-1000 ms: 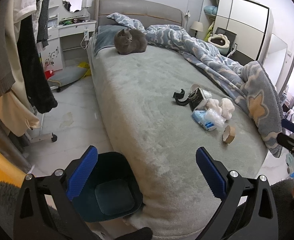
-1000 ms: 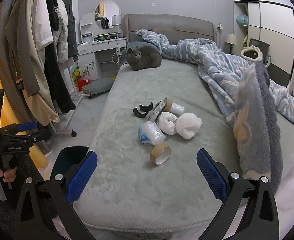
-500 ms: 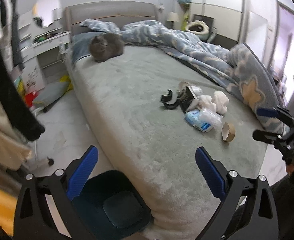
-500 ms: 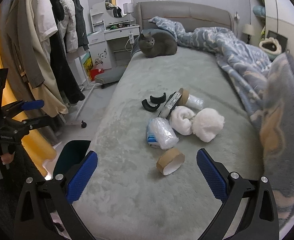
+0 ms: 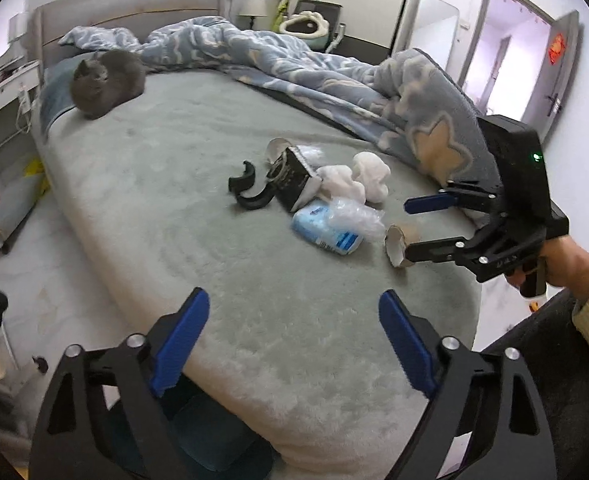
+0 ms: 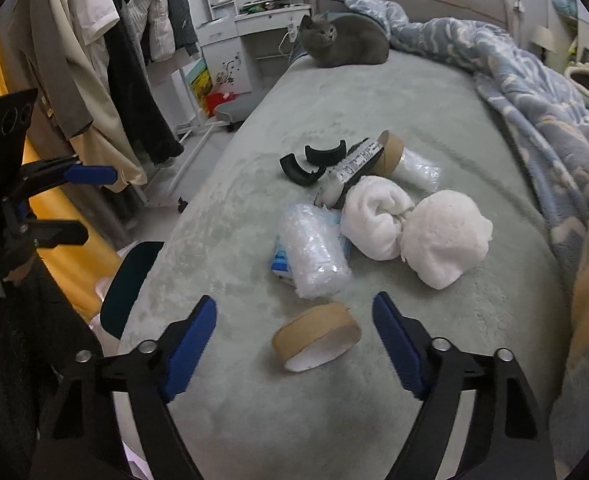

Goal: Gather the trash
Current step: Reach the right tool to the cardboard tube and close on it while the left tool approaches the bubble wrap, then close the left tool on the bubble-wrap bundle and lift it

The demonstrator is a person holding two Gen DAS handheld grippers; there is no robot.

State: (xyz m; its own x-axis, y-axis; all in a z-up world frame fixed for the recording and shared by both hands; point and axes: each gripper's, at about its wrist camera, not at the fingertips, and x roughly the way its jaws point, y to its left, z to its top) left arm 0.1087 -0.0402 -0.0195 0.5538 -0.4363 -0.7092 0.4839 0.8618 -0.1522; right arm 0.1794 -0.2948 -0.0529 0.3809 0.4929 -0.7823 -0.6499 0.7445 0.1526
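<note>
Trash lies heaped on the bed (image 6: 254,420), mid-mattress toward the foot edge. My right gripper (image 6: 292,344) hovers over the nearest piece, a cardboard tape ring (image 6: 316,336) lying on its side between the blue pads (image 6: 190,340); jaws closing, pads not yet touching it. My left gripper (image 5: 294,336) hangs above bare mattress at the foot edge, jaws closing with nothing between them.

Just beyond the ring: a crinkled clear plastic bag (image 6: 312,256) over a blue-and-white packet (image 5: 326,234). Touching it on the far-right side, two white cloth bundles (image 6: 414,236), pressed together. Behind those, a dark carton (image 5: 290,180) tilted against a second cardboard roll (image 6: 390,152) with clear film. Two black curved plastic pieces (image 6: 310,162) sit beside the carton, toward the bed's left edge.

Dark teal bin (image 6: 128,288) on the floor against the bed's left edge near the foot. Grey cat (image 6: 342,42) at the head end. Blue patterned duvet (image 5: 334,80) rumpled along the right edge. Coats (image 6: 106,60) hang left of the bed.
</note>
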